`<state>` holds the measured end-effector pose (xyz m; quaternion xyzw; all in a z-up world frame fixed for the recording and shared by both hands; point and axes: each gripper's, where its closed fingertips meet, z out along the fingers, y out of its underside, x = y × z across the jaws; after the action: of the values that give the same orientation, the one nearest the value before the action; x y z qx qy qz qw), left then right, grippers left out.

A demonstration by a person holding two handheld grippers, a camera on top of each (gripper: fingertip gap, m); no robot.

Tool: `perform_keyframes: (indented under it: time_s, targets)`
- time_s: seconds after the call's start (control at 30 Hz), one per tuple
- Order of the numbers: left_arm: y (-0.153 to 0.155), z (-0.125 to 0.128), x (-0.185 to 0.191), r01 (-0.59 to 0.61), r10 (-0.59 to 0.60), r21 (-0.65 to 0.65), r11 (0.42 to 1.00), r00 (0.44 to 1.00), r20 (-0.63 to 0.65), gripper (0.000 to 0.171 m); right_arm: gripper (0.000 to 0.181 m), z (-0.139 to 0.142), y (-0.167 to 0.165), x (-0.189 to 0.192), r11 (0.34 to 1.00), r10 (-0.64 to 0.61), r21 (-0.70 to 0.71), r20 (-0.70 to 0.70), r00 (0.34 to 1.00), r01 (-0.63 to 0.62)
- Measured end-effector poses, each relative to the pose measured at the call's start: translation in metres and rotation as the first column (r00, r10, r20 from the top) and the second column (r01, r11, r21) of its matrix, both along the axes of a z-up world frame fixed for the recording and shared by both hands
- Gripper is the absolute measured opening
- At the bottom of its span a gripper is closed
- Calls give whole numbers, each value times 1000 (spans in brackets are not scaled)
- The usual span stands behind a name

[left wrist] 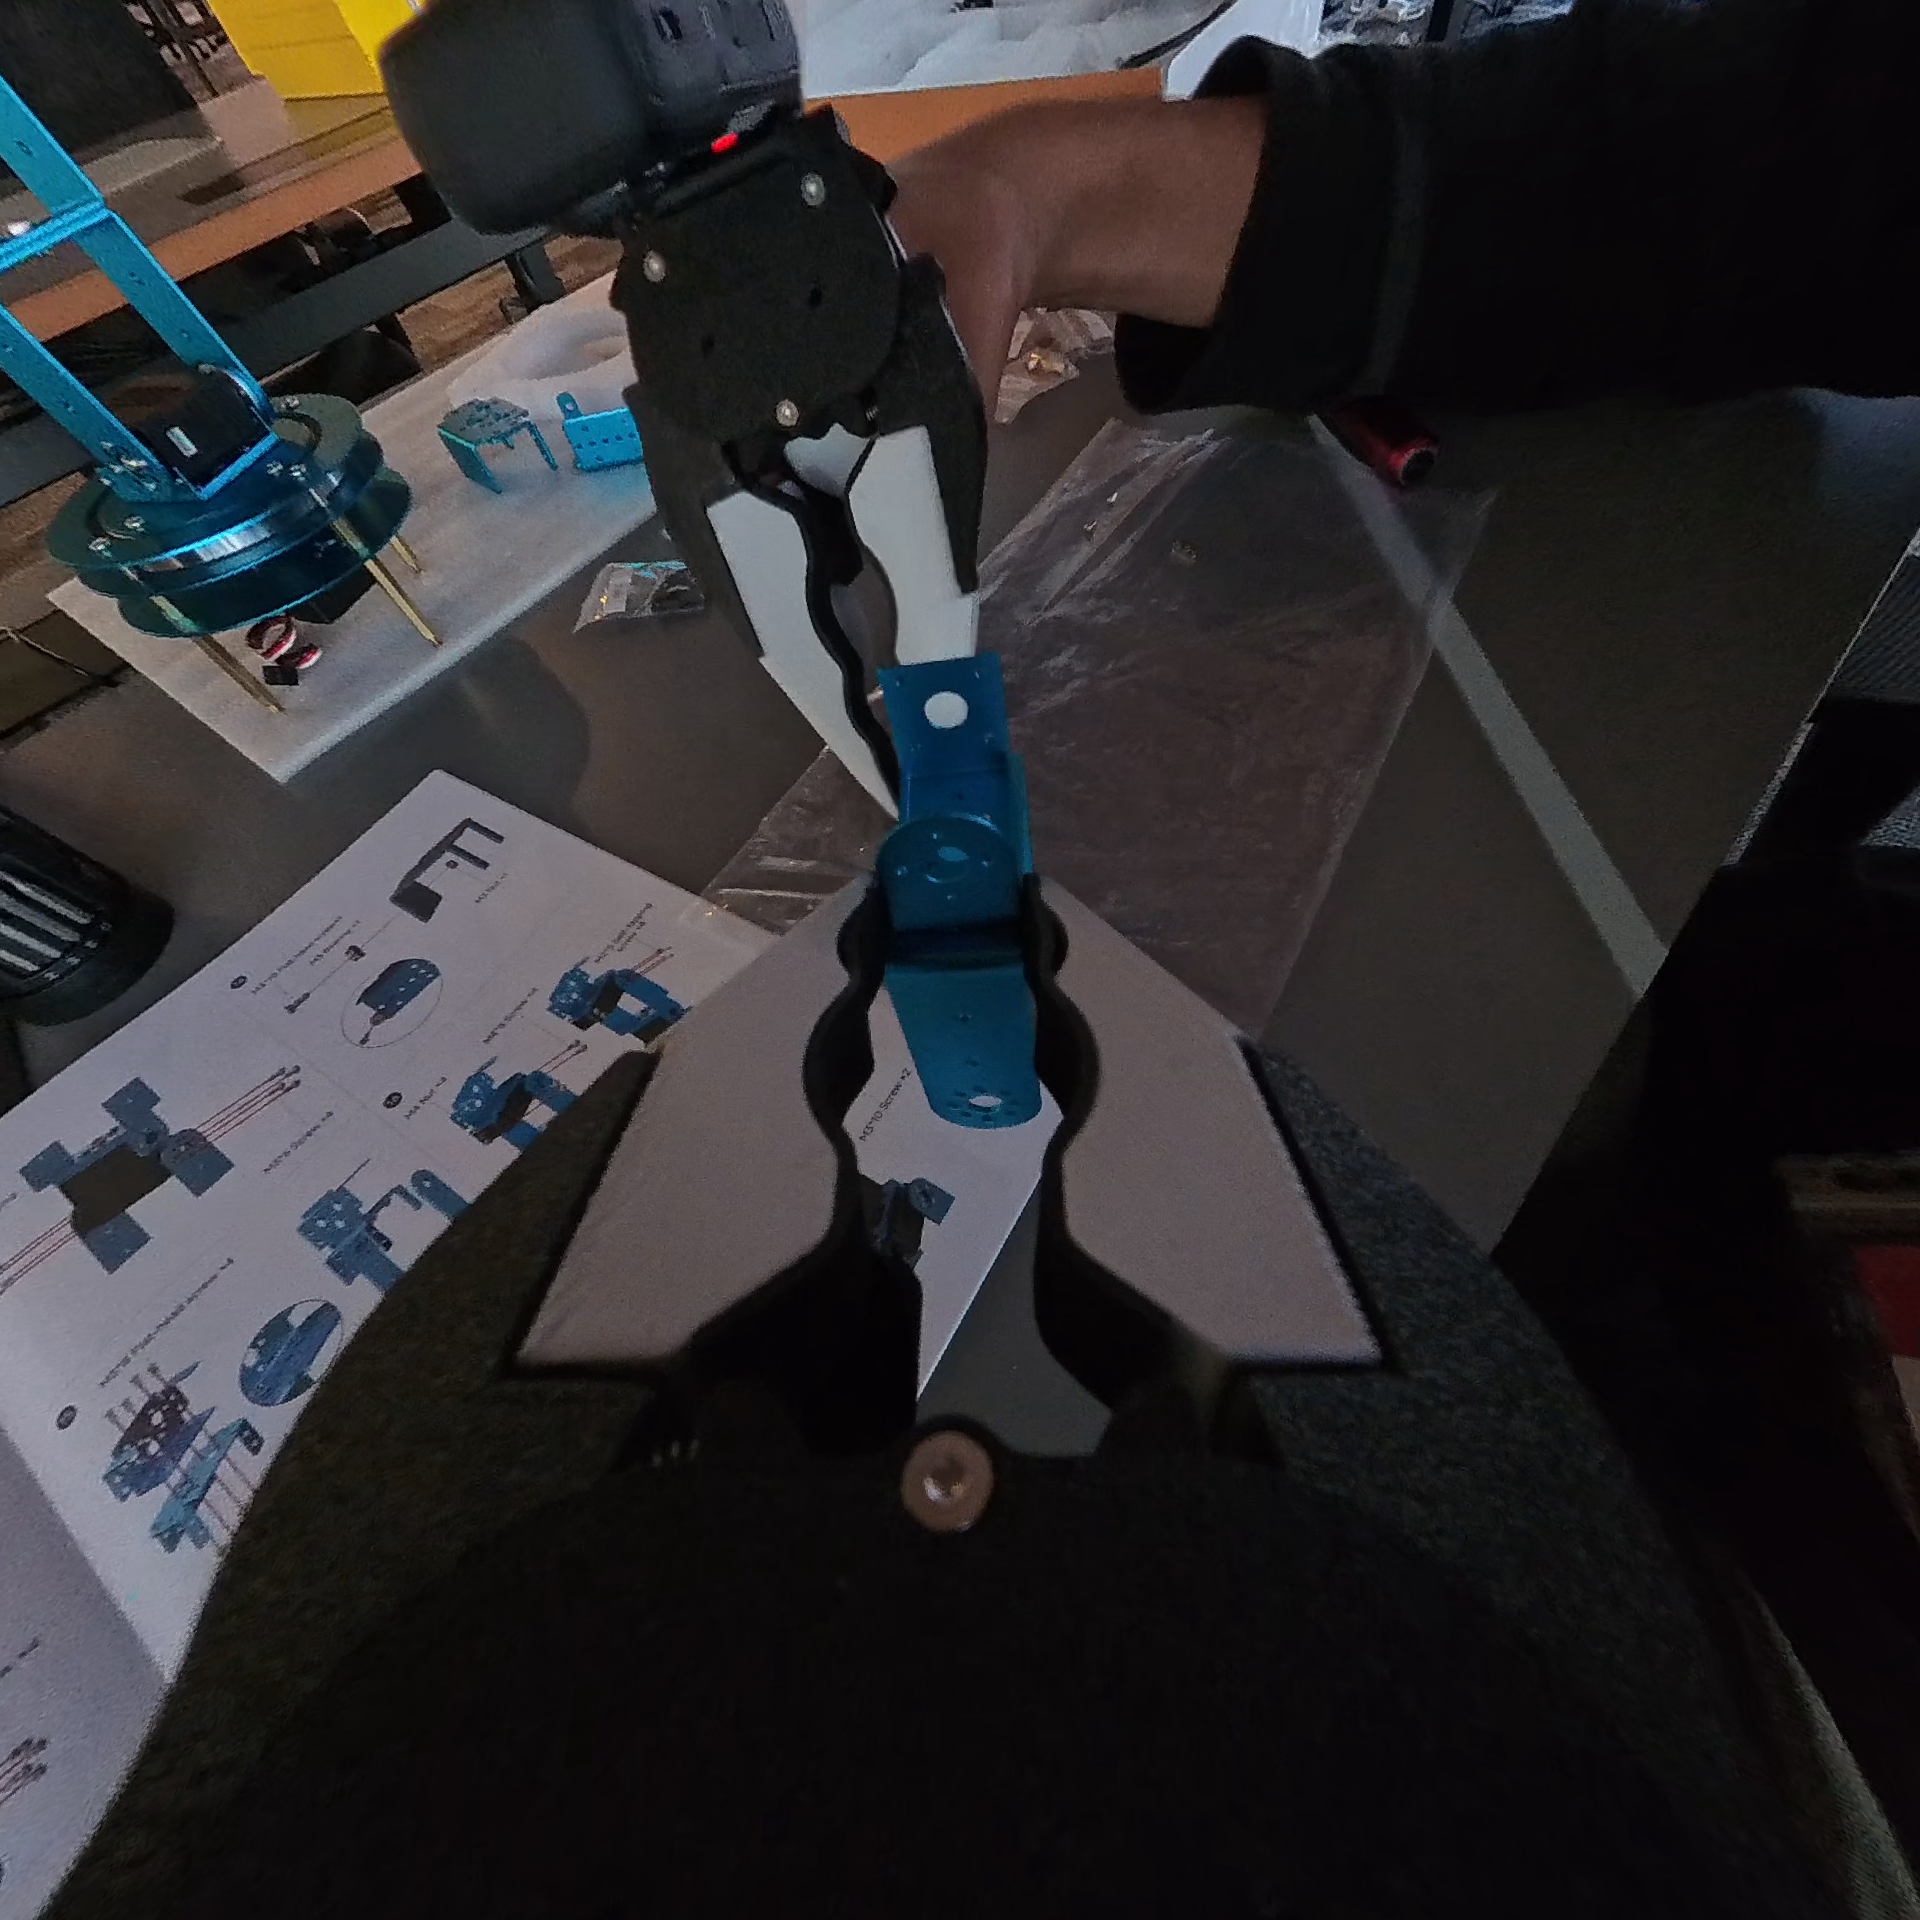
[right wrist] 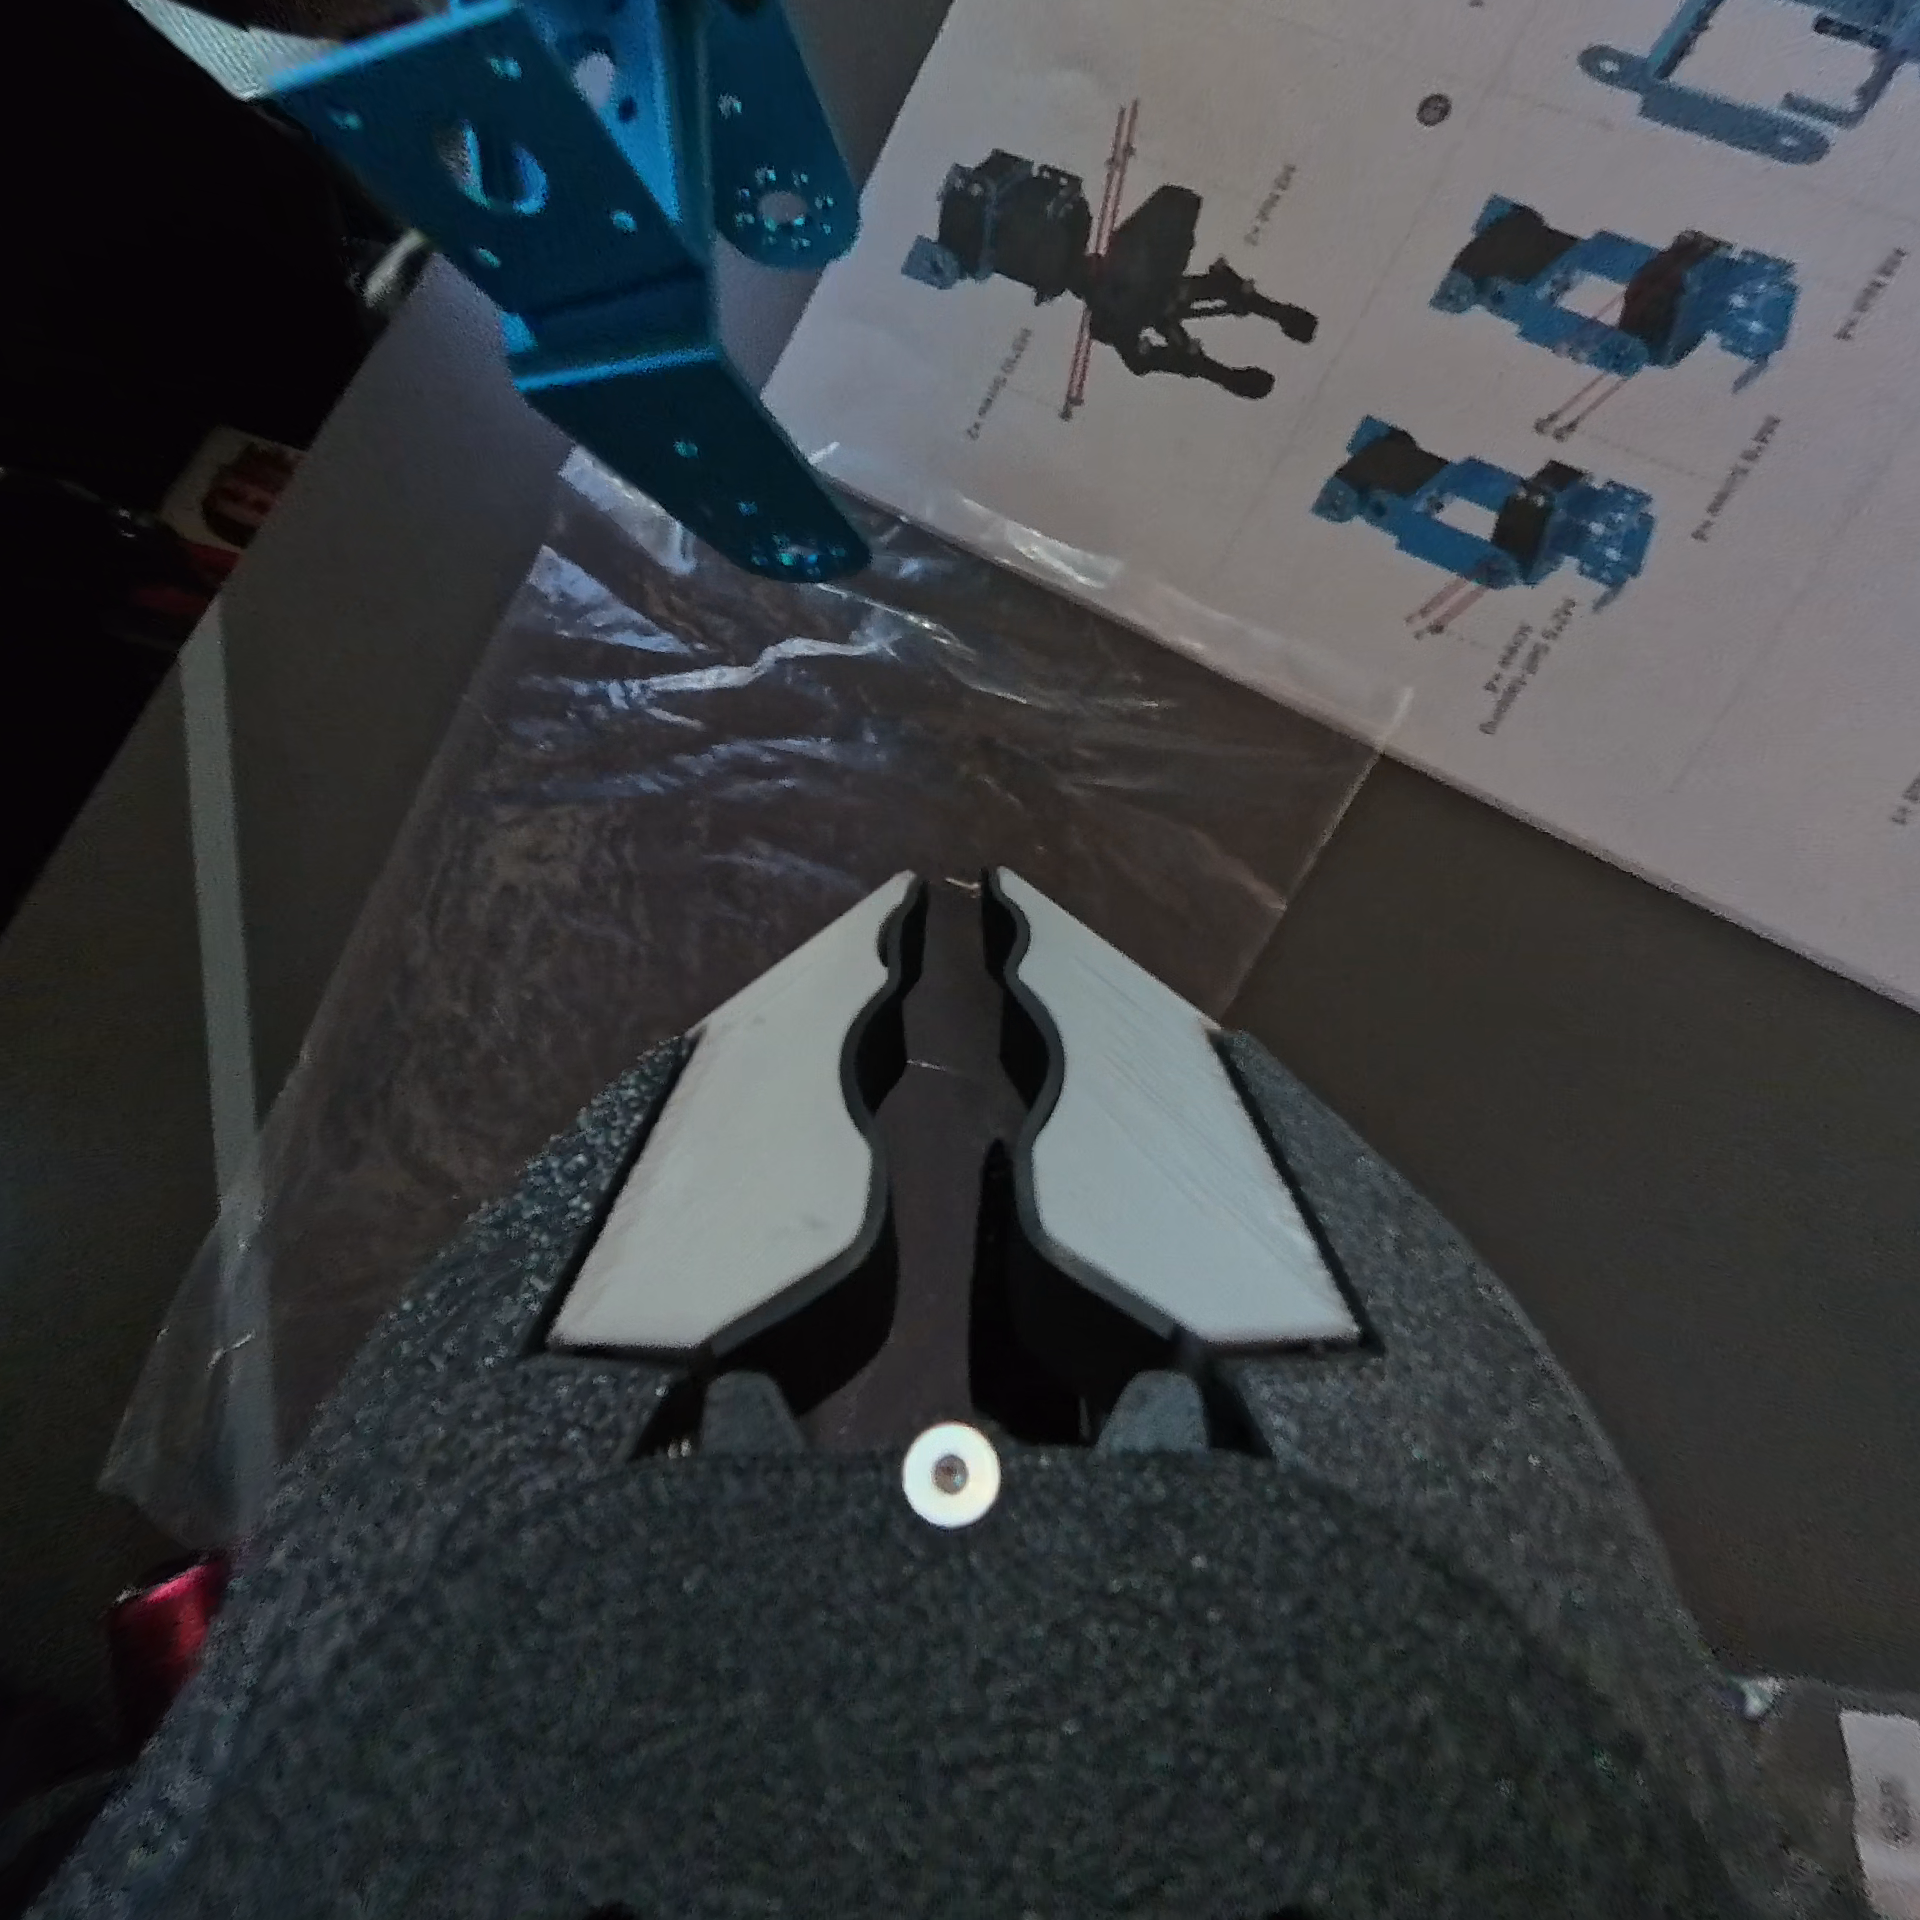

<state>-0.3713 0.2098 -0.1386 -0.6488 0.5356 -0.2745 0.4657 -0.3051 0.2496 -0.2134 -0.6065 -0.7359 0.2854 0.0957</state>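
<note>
**Left wrist view.** At upper left, a round blue metal turntable assembly on brass legs (left wrist: 208,499) stands on a white board. At lower left lies a white printed instruction sheet (left wrist: 312,1091). At centre, the left gripper (left wrist: 951,925) is clenched on a blue perforated metal servo bracket (left wrist: 961,935), held clear of the table. The right gripper (left wrist: 883,717) reaches down from above, its tips at the bracket's upper end; contact cannot be confirmed. A hand (left wrist: 1039,239) in a dark sleeve holds it at upper right, above a crumpled clear plastic bag (left wrist: 1195,675).

**Right wrist view.** The bracket hangs at upper left, apart from the right gripper's fingertips (right wrist: 904,894), which are drawn almost together with nothing between them.
</note>
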Motion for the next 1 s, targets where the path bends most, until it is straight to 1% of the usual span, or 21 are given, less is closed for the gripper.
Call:
perform_keyframes:
  time_s: [0.13,0.3,0.43,0.57,0.73,0.87,1.0]
  targets:
    - [1,-2,1,1,-1,-3,1000,1000,-4,25,14,-2,-2,0,1000,11,0,5,1000,-11]
    - [1,-2,0,2,-2,-7,1000,1000,-2,25,11,-1,-3,6,1000,8,-15,22,1000,-8]
    - [1,-2,0,3,-3,-4,1000,1000,-2,25,7,0,0,3,1000,0,8,1,1000,0]
    - [0,-1,0,7,-7,0,1000,1000,-3,25,7,-1,6,-3,998,-7,57,-9,1000,8]
    - [-2,1,1,10,-10,6,1000,1000,-3,25,6,-4,5,-2,999,-15,34,-1,1000,15]
    - [-2,-1,2,13,-13,3,1000,1000,-6,25,1,-4,6,-2,999,-18,49,4,1000,18]
    - [1,-2,1,3,-3,0,1000,1000,-3,25,1,-4,5,-5,994,-7,106,10,1000,6]
